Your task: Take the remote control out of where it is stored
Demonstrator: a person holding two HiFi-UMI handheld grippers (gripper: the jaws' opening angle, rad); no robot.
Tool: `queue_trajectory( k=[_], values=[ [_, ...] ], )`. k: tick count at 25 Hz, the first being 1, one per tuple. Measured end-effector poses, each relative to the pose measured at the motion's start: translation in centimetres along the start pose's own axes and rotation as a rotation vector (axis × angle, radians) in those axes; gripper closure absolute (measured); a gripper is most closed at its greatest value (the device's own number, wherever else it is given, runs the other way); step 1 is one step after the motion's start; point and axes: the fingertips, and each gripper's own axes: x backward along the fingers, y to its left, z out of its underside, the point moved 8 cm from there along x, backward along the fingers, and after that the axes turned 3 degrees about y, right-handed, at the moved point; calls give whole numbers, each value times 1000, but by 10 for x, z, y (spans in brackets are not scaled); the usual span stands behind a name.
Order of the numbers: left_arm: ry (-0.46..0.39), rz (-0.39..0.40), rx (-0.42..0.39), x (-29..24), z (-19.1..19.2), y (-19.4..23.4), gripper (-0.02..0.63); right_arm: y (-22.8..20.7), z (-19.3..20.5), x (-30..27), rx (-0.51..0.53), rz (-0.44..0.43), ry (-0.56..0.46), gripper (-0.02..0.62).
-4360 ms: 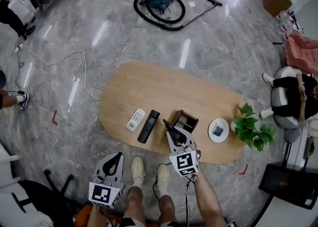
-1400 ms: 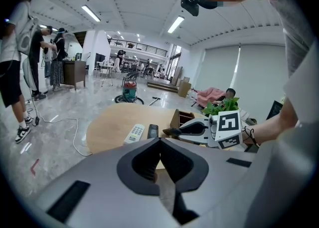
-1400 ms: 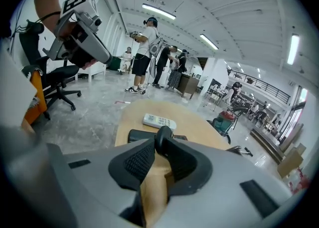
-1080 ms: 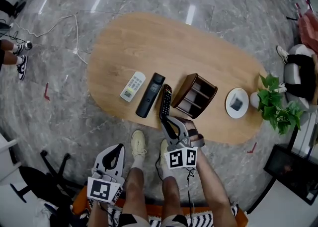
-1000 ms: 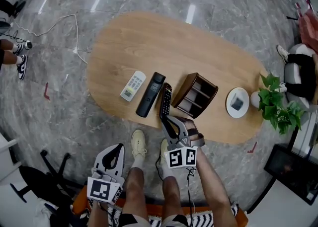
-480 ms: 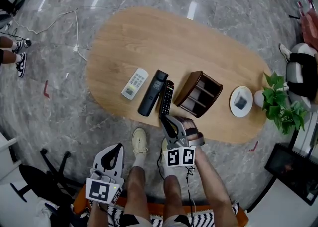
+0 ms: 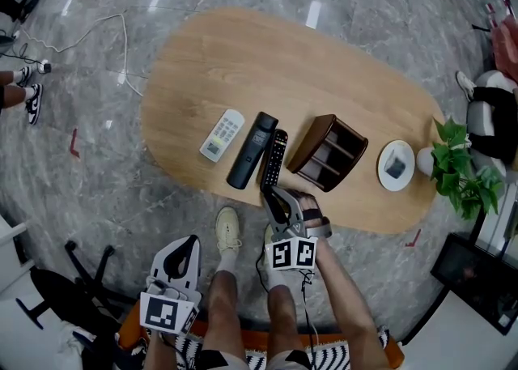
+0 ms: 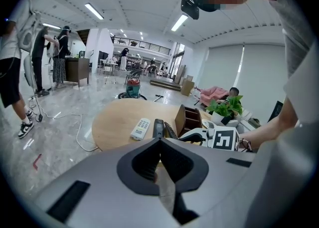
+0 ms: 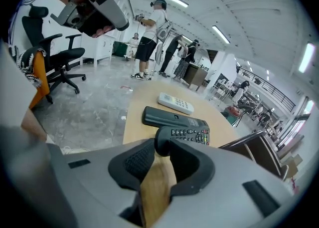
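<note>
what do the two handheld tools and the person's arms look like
Both the left tool and right tool have pale grey shells with black ribbed pads lining a teardrop-shaped opening. Each carries a white cube printed with black square markers. A thin black cable trails from the right one. The right forearm is bare, no sleeve.

— What sort of place is this?
— It looks like a big open office hall: polished marble floor (image 7: 97, 198), ceiling strip lights (image 8: 93, 11), a black swivel chair (image 9: 61, 61), and people (image 8: 62, 55) standing by a counter (image 8: 77, 70).
</note>
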Motion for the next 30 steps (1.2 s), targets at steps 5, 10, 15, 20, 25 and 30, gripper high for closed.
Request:
queue_trajectory(
  k=[5,10,15,20,25,30],
  values=[
    [-3,-5,3,0,0,4,600,2,1,-2,-17,-2,1,511],
    [0,-4,6,2,2,4,600,3,-1,-3,-27,-11,1,511],
    [-3,-5,0,3,1,3,600,4,-1,0,-36,-14,3,511],
    [-11,-3,-10,6,-2,0,600,-2,-3,6,-64,-2,-2,511],
    [-24,-2,-13,8,-11,-4,600,-16,-9,17,-141,27,-16,511],
    [-42,1,-28,13,-25,-9,600,-37,-21,35,-205,58,-28,511]
  ],
)
